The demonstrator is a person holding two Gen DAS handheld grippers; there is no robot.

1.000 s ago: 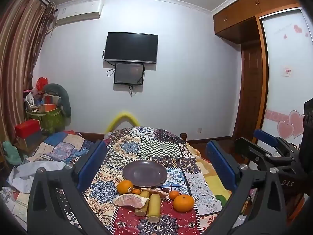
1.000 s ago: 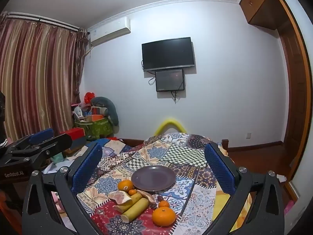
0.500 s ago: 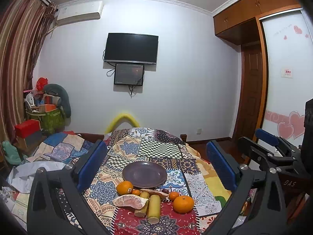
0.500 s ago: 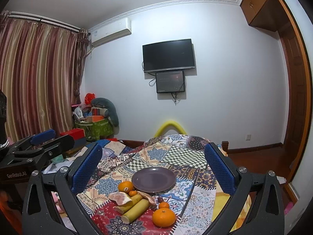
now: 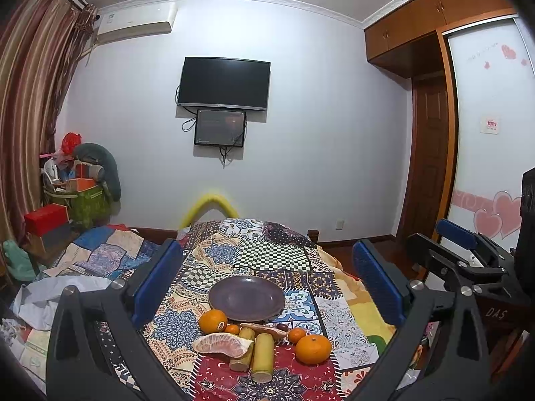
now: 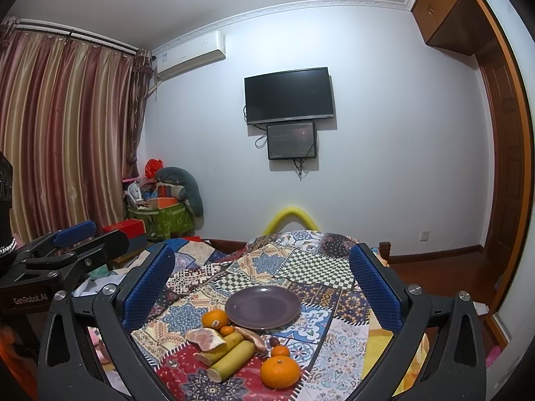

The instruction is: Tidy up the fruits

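Observation:
An empty purple plate [image 5: 246, 297] [image 6: 263, 306] sits on the patchwork tablecloth [image 5: 267, 254]. In front of it lie a stickered orange [image 5: 213, 321] [image 6: 214, 318], a big mandarin [image 5: 313, 349] [image 6: 280, 372], small mandarins [image 5: 296, 335], a pomelo segment [image 5: 222, 344] [image 6: 205, 338], two yellow sugarcane pieces [image 5: 262, 356] [image 6: 231, 360] and a brown sweet potato [image 5: 264, 329]. My left gripper [image 5: 267, 287] is open and empty, held above and short of the fruit. My right gripper [image 6: 260, 287] is open and empty too, and also shows at the right of the left wrist view [image 5: 458, 250].
The table stands in a room with a TV [image 5: 223, 83] on the far wall. A yellow chair back [image 5: 209, 204] is at the table's far end. Boxes and a green bin [image 5: 83, 200] are at the left, a wardrobe [image 5: 485, 167] at the right.
Both grippers have tilted up very slightly; the fruit and plate sit a touch lower in the views. Nothing on the table has moved.

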